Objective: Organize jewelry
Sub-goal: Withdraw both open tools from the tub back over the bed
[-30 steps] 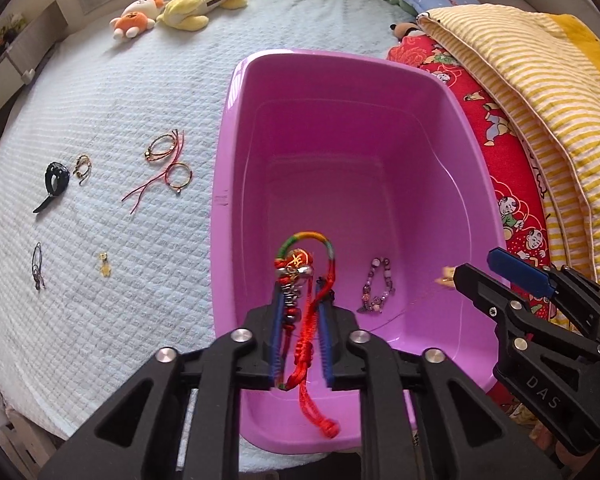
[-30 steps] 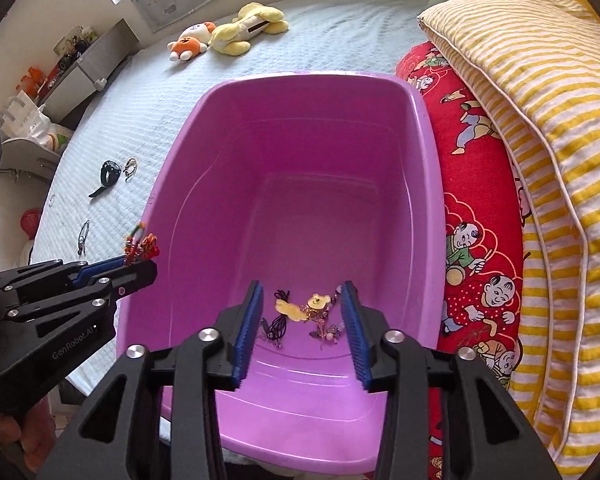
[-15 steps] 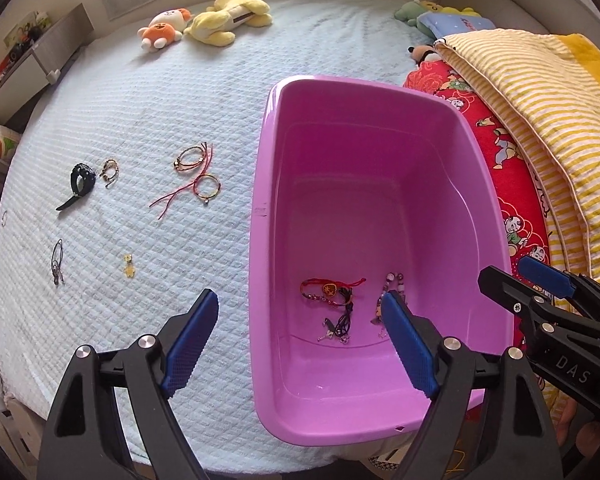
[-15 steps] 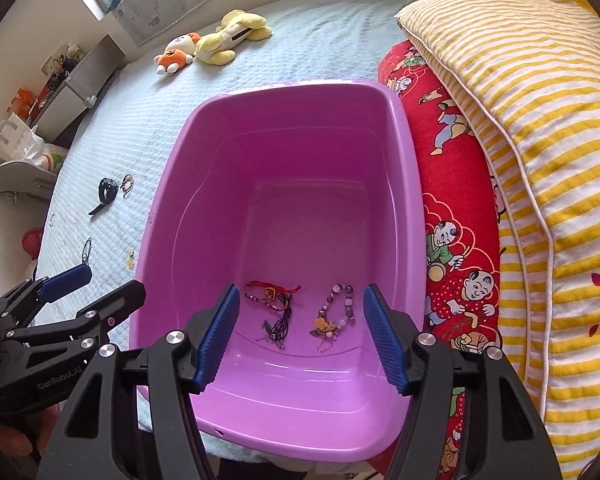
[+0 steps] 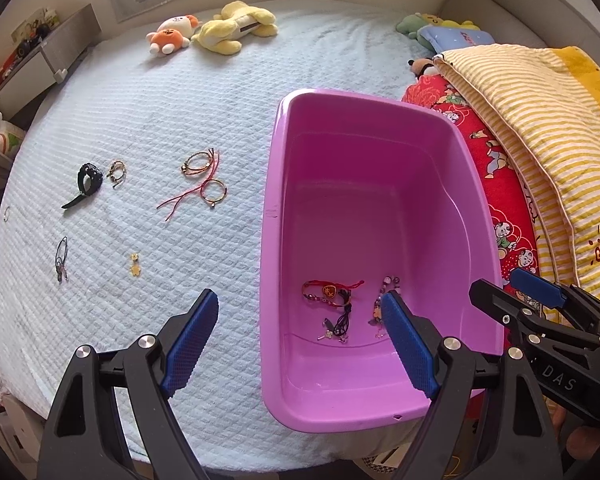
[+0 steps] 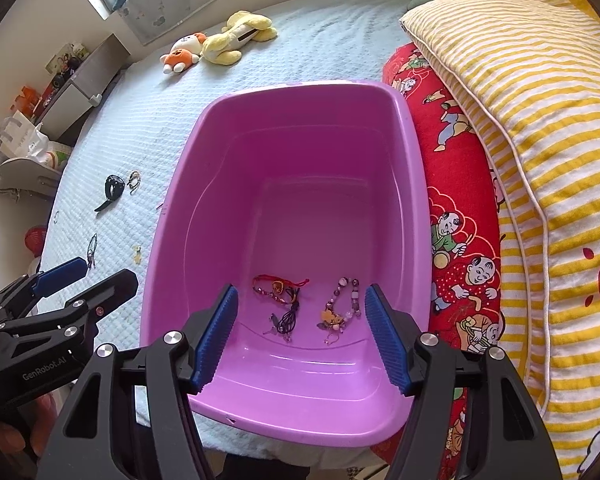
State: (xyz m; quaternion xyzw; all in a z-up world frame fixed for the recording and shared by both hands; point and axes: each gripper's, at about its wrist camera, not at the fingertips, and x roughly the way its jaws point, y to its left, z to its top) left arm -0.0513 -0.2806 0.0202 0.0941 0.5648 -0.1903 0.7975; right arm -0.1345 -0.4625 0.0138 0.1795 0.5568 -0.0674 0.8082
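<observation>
A purple plastic tub [image 5: 274,216] [image 6: 168,240] stands on the pale blue bed. Inside it lie a red cord bracelet [image 5: 326,291] [image 6: 276,286], a dark charm string [image 5: 340,322] [image 6: 286,320] and a beaded bracelet [image 6: 342,304]. My left gripper [image 5: 300,316] is wide open and empty, astride the tub's near left rim. My right gripper [image 6: 302,316] is open and empty above the tub's near end. On the bedspread left of the tub lie two gold bangles with red cords [image 5: 202,178], a black watch [image 5: 87,182], a small gold ring piece [image 5: 117,170], a dark pendant [image 5: 61,260] and a yellow charm [image 5: 134,266].
Stuffed toys [image 5: 216,28] lie at the far side of the bed. A red printed pillow [image 5: 496,184] and a yellow striped quilt [image 5: 540,120] press against the tub's right side. A bedside shelf [image 6: 80,76] and bags stand at the left.
My left gripper opened and let the red cord bracelet drop into the tub, then pulled back and to the left. My right gripper opened wider and drew back a little.
</observation>
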